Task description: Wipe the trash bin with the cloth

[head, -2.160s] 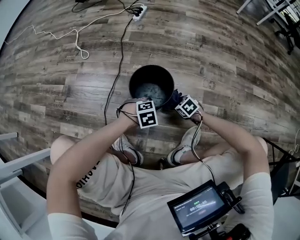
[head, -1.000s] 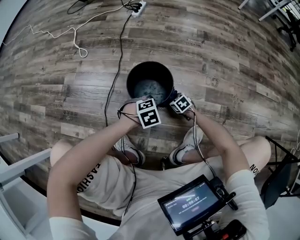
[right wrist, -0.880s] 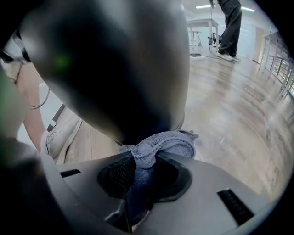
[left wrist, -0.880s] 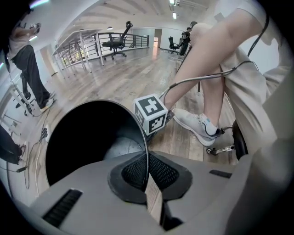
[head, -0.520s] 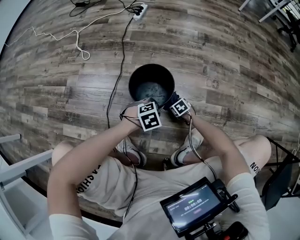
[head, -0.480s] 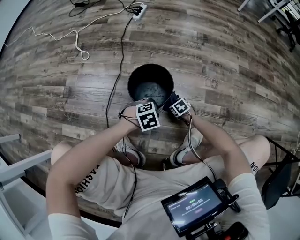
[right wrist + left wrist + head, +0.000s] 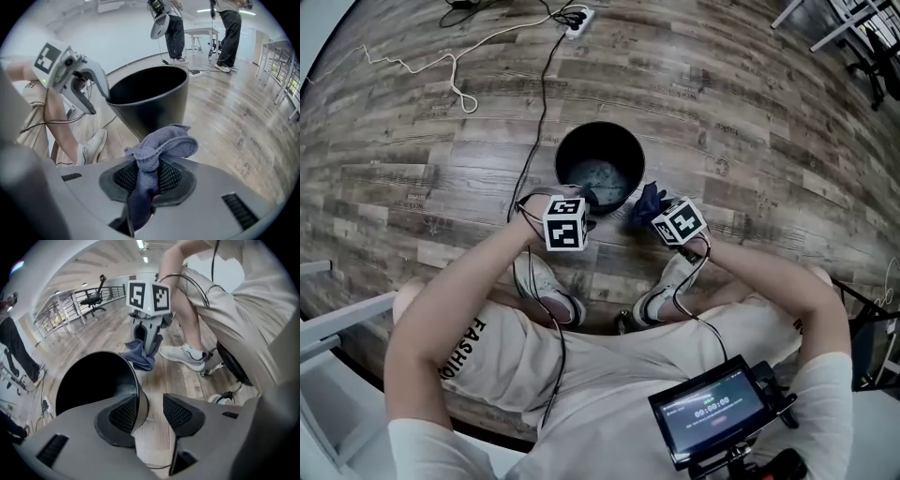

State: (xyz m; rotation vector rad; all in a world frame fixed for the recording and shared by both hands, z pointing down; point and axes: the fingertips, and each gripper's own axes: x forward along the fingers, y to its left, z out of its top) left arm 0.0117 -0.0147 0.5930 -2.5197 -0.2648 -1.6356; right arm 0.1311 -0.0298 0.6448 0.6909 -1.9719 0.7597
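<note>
The black round trash bin (image 7: pixel 600 161) stands on the wood floor in front of the person's feet. My left gripper (image 7: pixel 590 199) is at its near rim; in the left gripper view the rim (image 7: pixel 139 398) runs between the jaws. They have just been opening, and the right pad (image 7: pixel 180 412) stands clear of the wall. My right gripper (image 7: pixel 147 176) is shut on the blue-grey cloth (image 7: pixel 161 145), which bunches out above its pads. In the head view the cloth (image 7: pixel 643 202) hangs just right of the bin, off its wall.
The person's two shoes (image 7: pixel 546 281) (image 7: pixel 661 292) stand just behind the bin. Cables and a power strip (image 7: pixel 576 16) lie on the floor beyond it. A white frame (image 7: pixel 328 328) is at the lower left. People stand by a table (image 7: pixel 201 33) in the distance.
The right gripper has lifted the cloth up and to the right, away from the bin's wall. The left gripper has shifted left along the rim and rolled, and its jaws have opened.
</note>
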